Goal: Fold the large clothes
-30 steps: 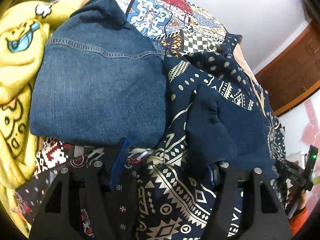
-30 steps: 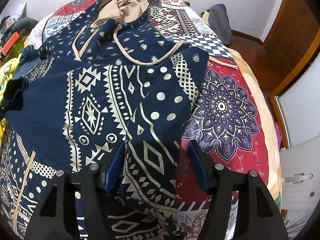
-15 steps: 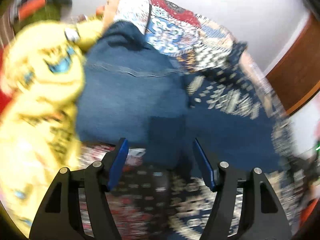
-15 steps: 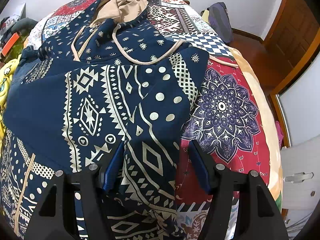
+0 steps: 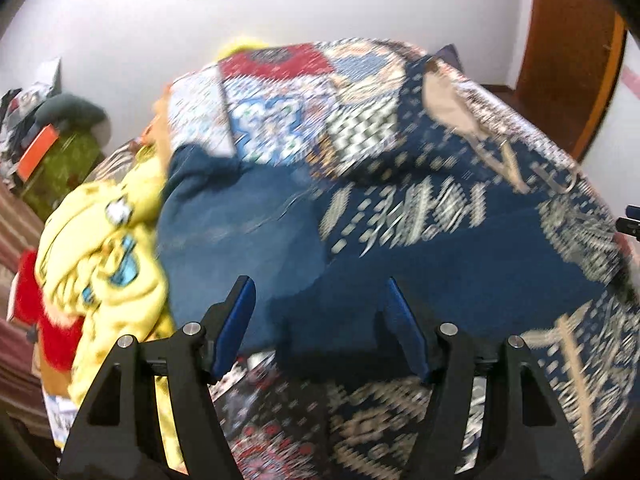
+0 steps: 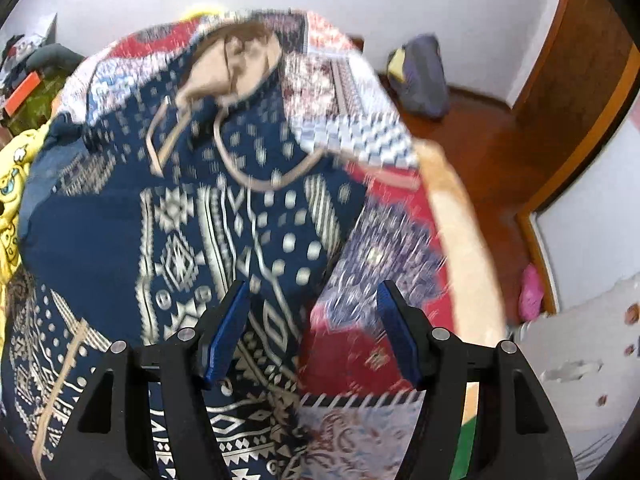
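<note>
A navy hoodie (image 6: 180,240) with a cream geometric print lies spread on the bed, its tan-lined hood (image 6: 228,64) at the far end. One plain navy sleeve (image 5: 460,272) is folded across the body. My left gripper (image 5: 317,284) hangs open above that sleeve's end, with no cloth pinched between its blue pads. My right gripper (image 6: 312,286) is also open, above the hoodie's right edge where it meets the bedspread. Both views are blurred by motion.
A folded pair of jeans (image 5: 240,232) lies left of the hoodie, beside a yellow cartoon blanket (image 5: 108,248). The patchwork bedspread (image 6: 380,248) covers the bed. A backpack (image 6: 420,76) sits on the wooden floor at the right, near a brown door (image 5: 572,60).
Both grippers have risen away from the hoodie, so more of the bed and room shows. The left one has rolled and swung, and the sleeve now lies flat below it.
</note>
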`<state>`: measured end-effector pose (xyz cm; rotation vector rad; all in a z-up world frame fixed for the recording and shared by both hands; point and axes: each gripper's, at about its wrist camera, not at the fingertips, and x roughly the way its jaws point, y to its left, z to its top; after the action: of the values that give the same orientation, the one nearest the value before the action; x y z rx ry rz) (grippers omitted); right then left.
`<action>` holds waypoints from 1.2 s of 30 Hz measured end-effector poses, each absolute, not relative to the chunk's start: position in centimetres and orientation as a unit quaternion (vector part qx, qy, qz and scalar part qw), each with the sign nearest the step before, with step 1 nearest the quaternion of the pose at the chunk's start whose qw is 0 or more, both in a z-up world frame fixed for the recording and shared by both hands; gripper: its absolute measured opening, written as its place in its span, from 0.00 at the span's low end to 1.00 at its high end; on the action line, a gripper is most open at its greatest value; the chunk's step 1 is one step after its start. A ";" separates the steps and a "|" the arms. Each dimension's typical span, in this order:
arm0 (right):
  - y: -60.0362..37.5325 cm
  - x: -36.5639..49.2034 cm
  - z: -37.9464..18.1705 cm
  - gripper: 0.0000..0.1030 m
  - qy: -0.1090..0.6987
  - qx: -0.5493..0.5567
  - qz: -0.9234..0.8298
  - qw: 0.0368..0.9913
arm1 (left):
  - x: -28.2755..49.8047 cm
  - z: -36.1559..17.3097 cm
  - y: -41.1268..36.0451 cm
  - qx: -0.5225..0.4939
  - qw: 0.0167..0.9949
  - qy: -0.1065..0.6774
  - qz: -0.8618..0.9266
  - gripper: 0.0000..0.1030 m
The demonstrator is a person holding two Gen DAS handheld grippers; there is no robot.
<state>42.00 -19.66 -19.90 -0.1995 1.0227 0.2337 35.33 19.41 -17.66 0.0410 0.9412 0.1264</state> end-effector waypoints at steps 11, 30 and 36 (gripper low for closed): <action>-16.8 47.3 -14.8 0.61 0.430 -0.049 0.172 0.885 | 45.4 -14.5 12.7 0.044 0.905 0.422 0.001 0.69; -9.8 65.3 -25.4 0.61 0.548 0.027 0.202 0.811 | 62.0 -23.7 13.4 -0.050 0.869 0.492 -0.002 0.72; -9.9 66.3 -29.3 0.40 0.564 0.025 0.162 0.809 | 64.6 -26.5 14.0 -0.113 0.846 0.521 -0.020 0.71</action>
<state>66.28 -9.86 -29.27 0.0529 1.2065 0.3462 64.65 14.04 -26.52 -0.2386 1.0981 -0.0420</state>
